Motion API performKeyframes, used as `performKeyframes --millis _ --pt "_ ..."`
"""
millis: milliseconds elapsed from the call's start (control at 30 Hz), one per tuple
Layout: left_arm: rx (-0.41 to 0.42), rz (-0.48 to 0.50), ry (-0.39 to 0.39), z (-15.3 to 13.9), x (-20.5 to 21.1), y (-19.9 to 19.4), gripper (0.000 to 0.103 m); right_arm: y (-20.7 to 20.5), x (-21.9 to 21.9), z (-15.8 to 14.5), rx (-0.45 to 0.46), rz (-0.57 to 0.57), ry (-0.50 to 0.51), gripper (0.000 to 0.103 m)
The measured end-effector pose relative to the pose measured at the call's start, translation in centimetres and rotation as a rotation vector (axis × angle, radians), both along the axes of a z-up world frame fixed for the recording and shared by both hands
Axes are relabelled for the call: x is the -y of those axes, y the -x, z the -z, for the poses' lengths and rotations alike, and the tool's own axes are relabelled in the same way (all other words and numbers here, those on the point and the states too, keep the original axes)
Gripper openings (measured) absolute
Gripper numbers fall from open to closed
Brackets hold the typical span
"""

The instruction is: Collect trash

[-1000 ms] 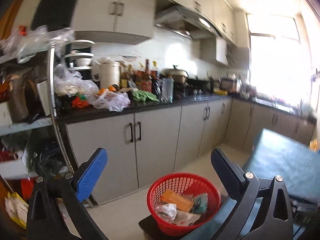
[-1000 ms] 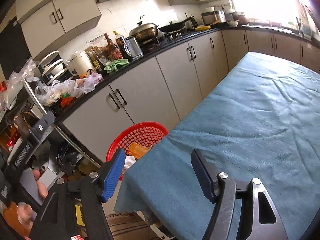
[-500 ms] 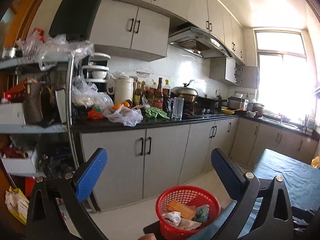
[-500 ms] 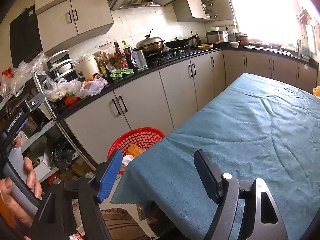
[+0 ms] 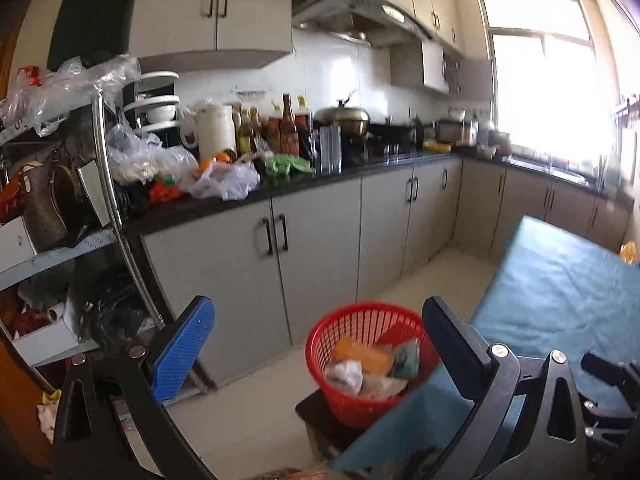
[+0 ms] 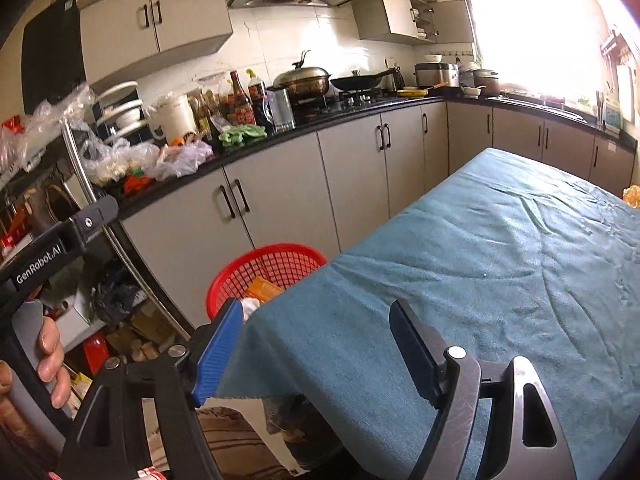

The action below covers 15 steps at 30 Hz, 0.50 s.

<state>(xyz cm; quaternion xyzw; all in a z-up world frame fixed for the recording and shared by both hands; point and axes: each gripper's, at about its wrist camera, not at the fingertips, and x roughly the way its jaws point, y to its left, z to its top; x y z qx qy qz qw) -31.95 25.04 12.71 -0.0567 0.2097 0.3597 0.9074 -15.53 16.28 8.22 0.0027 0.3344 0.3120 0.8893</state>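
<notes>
A red mesh basket (image 5: 362, 330) stands on a dark stool beside the table's near corner and holds several wrappers, one orange (image 5: 362, 354). It also shows in the right wrist view (image 6: 276, 266), partly hidden by the cloth. My left gripper (image 5: 316, 332) is open and empty, held above and in front of the basket. My right gripper (image 6: 316, 334) is open and empty over the near end of the teal-covered table (image 6: 500, 272). An orange item (image 6: 632, 194) lies at the table's far right edge.
Grey kitchen cabinets (image 5: 316, 240) with a cluttered black counter (image 6: 280, 128) run along the left and back. A metal shelf rack (image 5: 108, 184) full of bags stands at left. The left gripper's body and a hand (image 6: 48, 344) show at the right view's left edge.
Both grippers have tilted upward and pulled back a little, so more of the cabinets and ceiling shows. The basket looks farther from the left gripper. Both jaws stay open.
</notes>
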Motion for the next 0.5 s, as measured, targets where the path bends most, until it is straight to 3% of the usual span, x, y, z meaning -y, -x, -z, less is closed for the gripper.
performKeyframes --millis 333,500 --pt "-0.124 0.019 0.011 3.7 0.3 -1.4 0.103 -0.5 -0.7 2.3 -0.07 0.012 0.028 0.08" --pt "-0.194 0.039 0.069 5.6 -0.1 -2.8 0.103 -0.8 -1.4 3.1 -0.09 0.009 0.055 0.08"
